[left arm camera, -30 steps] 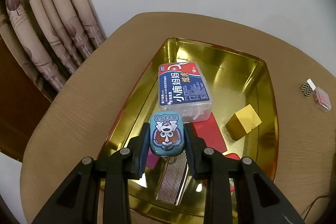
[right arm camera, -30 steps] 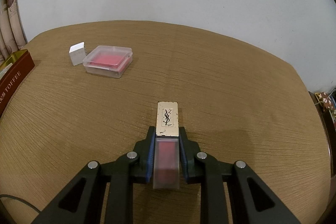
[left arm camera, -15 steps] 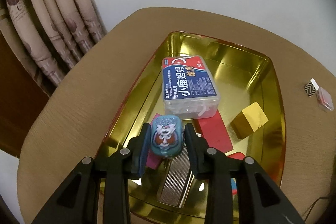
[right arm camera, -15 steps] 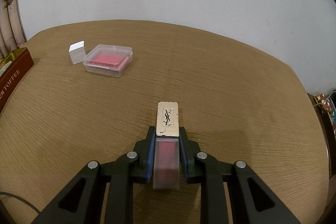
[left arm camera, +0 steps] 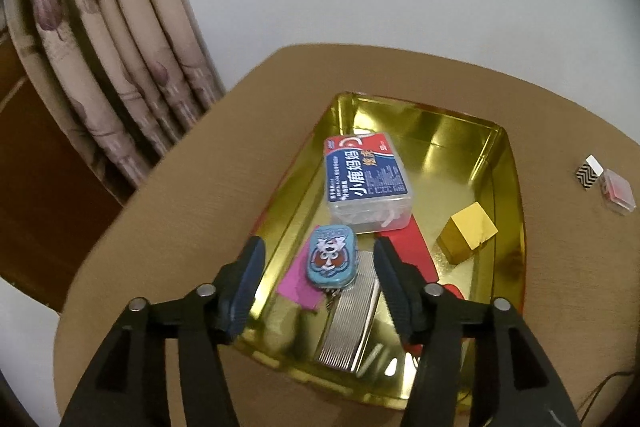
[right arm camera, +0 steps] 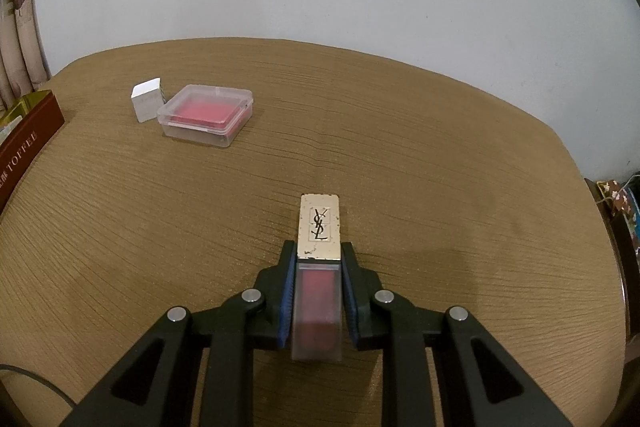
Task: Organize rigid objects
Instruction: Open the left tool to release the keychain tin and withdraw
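Where a moment ago the left tool pinched the small blue cartoon tin, its jaws now stand spread wide and drawn back above it, and the tin lies released inside the gold tray, resting partly on a pink card and a ribbed metal case, just in front of the blue-labelled plastic box and left of the gold cube. That placement looks finished, so one more item is sorted. The right tool has not shifted: it stays clenched on the gold-capped lipstick low over the table, well apart from the tray. By my reading the lipstick goes in next, while the clear case with a red insert and the small white block wait on the table.
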`<action>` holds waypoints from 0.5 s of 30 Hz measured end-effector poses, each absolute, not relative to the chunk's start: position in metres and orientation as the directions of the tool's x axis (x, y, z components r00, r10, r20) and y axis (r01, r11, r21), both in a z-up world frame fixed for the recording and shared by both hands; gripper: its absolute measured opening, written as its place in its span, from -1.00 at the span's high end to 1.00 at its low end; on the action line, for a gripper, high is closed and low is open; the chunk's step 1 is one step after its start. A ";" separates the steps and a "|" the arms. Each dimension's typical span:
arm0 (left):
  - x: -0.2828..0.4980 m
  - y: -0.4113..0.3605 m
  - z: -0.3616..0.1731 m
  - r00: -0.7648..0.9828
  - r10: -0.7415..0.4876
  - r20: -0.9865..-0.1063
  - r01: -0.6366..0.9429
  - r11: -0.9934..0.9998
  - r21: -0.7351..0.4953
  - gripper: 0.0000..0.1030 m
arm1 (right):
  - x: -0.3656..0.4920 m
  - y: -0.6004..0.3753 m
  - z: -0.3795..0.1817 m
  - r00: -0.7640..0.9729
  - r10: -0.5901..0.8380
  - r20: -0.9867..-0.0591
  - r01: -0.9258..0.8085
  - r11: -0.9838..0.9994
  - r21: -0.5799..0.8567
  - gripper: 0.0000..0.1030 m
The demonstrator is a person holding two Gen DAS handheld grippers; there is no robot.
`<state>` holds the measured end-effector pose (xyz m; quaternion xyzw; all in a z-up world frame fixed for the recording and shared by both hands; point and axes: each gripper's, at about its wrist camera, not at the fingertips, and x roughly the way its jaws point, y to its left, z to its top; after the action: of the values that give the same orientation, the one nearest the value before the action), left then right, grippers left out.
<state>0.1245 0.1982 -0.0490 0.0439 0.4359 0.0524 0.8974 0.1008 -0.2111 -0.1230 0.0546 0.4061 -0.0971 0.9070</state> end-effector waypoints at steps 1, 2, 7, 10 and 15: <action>0.120 0.197 -0.047 0.621 0.137 -0.772 -0.057 0.990 0.130 -0.11 | 0.101 -0.212 -0.124 0.651 -0.131 -0.747 0.220 0.975 0.021 0.59; 0.117 0.196 -0.045 0.624 0.142 -0.768 -0.057 0.989 0.136 -0.13 | 0.101 -0.213 -0.124 0.651 -0.132 -0.747 0.221 0.975 0.020 0.60; 0.102 0.195 -0.036 0.644 0.172 -0.746 -0.073 0.984 0.164 -0.28 | 0.102 -0.212 -0.120 0.647 -0.124 -0.753 0.236 0.971 0.043 0.60; 0.096 0.195 -0.032 0.648 0.185 -0.739 -0.081 0.981 0.175 -0.30 | 0.101 -0.206 -0.113 0.651 -0.122 -0.749 0.230 0.972 0.042 0.61; 0.092 0.201 -0.026 0.654 0.195 -0.731 -0.110 0.980 0.164 -0.44 | 0.100 -0.181 -0.090 0.680 -0.074 -0.730 0.166 0.985 0.055 0.61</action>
<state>0.0917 0.2014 -0.0255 0.0523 0.4073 0.0841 0.9079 0.0996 -0.1815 -0.0903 0.0584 0.3947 -0.0655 0.9146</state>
